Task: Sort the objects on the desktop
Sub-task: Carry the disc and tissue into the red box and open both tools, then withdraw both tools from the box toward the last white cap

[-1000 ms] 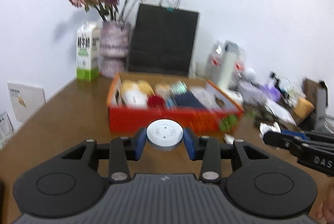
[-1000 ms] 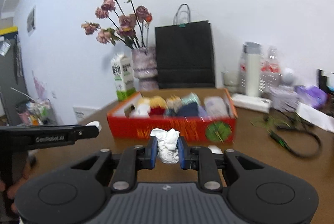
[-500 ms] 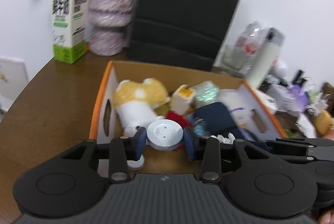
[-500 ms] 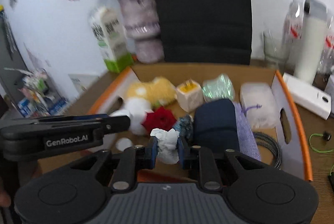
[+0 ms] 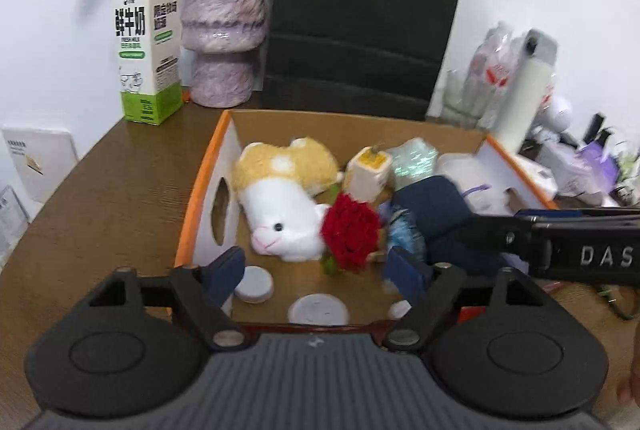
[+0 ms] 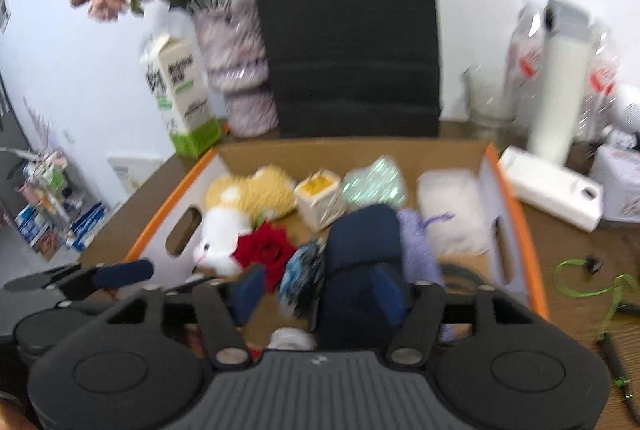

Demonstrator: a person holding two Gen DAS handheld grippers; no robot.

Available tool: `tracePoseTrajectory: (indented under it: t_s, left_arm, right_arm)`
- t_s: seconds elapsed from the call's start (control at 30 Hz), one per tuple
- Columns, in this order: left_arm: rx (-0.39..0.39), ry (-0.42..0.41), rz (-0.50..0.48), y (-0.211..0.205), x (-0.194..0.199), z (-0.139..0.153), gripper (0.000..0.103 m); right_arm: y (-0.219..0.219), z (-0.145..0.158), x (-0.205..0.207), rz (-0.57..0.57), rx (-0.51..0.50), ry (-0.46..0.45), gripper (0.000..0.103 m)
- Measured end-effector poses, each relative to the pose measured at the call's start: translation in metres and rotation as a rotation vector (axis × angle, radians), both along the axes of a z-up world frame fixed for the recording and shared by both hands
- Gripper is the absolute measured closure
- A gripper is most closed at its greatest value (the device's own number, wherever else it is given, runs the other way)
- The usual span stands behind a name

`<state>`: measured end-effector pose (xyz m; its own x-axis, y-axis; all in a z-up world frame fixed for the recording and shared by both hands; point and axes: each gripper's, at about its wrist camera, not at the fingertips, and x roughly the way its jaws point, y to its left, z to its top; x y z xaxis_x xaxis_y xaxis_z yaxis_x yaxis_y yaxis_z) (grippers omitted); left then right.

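Both grippers, left gripper [image 5: 314,270] and right gripper [image 6: 320,290], have fingers released; white disc [image 5: 318,310] and crumpled paper [image 6: 290,338] lie in the orange box's [image 5: 200,185] near part. Withdraw straight up, avoiding the red rose [image 5: 351,232].

Between the spread blue-padded jaws, an orange-rimmed brown cardboard box [image 5: 202,189] is seen. Inside, a yellow-and-white plush toy [image 5: 280,197], a red rose [image 5: 351,232], a navy pouch [image 6: 362,242] and pale grey round lids [image 5: 318,310] are shown.
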<state>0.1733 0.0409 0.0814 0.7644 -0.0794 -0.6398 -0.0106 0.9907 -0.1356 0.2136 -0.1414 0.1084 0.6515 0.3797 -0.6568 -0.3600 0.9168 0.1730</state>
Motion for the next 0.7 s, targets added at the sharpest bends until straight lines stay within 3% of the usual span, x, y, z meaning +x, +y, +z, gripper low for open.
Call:
tracePoseTrajectory:
  t_s: [0.13,0.3,0.5,0.7]
  left_arm:
    - [-0.002,-0.001,-0.018,-0.01,-0.002,0.018,0.002]
    - [0.041,-0.014,-0.022,-0.025,-0.026,0.024,0.0]
    - [0.112,-0.109,-0.02,-0.042,-0.099,0.012,0.0]
    - [0.074,-0.182,0.013,-0.046,-0.176,-0.009,0.0]
  right_arm:
    - [-0.011,0.02,-0.005,-0.035,-0.011,-0.03,0.03]
    - [-0.027,0.026,-0.034,-0.07,-0.06,-0.117,0.018]
    - [-0.063,0.015,-0.11,-0.098,-0.026,-0.209,0.016]
    - [-0.086,-0.014,-0.195,-0.109,-0.007,-0.24,0.015]
